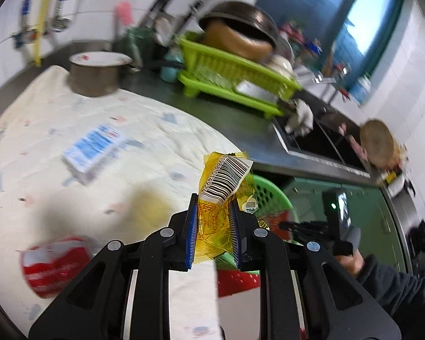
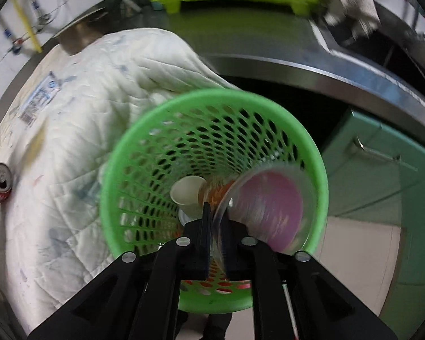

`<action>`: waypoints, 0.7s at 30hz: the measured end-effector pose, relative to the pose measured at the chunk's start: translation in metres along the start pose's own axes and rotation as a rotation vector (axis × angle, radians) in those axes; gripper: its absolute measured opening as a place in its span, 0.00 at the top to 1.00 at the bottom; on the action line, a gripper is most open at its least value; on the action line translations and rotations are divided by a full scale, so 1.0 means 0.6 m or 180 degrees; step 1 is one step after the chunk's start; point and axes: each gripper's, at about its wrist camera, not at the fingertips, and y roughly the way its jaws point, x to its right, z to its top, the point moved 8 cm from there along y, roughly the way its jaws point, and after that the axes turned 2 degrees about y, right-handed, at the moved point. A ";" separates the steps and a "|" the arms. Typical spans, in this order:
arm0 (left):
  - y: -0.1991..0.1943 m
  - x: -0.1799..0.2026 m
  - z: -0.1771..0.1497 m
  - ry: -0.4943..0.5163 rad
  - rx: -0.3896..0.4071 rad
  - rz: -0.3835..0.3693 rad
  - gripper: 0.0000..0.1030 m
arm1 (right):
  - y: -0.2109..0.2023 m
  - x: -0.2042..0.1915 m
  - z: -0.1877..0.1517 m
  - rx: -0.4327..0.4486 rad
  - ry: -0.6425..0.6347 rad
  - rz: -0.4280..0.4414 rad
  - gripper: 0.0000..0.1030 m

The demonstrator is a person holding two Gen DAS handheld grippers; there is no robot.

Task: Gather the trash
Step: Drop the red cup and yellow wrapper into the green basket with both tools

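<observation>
My left gripper [image 1: 212, 199] is shut on a crumpled yellow wrapper [image 1: 226, 175] with a barcode, held above the edge of the cloth-covered counter. Just beyond it, lower down, stands a green mesh basket [image 1: 272, 195]. In the right wrist view my right gripper [image 2: 216, 209] points down into the basket [image 2: 161, 130]. A clear plastic cup [image 2: 269, 206] with a pink base lies tilted and blurred inside, its thin rim passing between the parted fingers without being pinched. A white paper cup [image 2: 187, 192] lies deeper in the basket.
A red can [image 1: 53, 266] and a blue-and-white packet [image 1: 95, 147] lie on the quilted cloth [image 1: 42, 170]. A steel pot [image 1: 95, 73], a lime dish rack [image 1: 232, 68] and a sink [image 1: 320, 141] are behind. Green cabinet doors [image 2: 382, 175] stand beside the basket.
</observation>
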 end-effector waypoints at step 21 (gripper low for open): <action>0.215 0.144 -0.084 0.0217 -0.0853 -0.0187 0.76 | -0.164 0.049 0.006 0.0710 0.0202 0.0094 0.44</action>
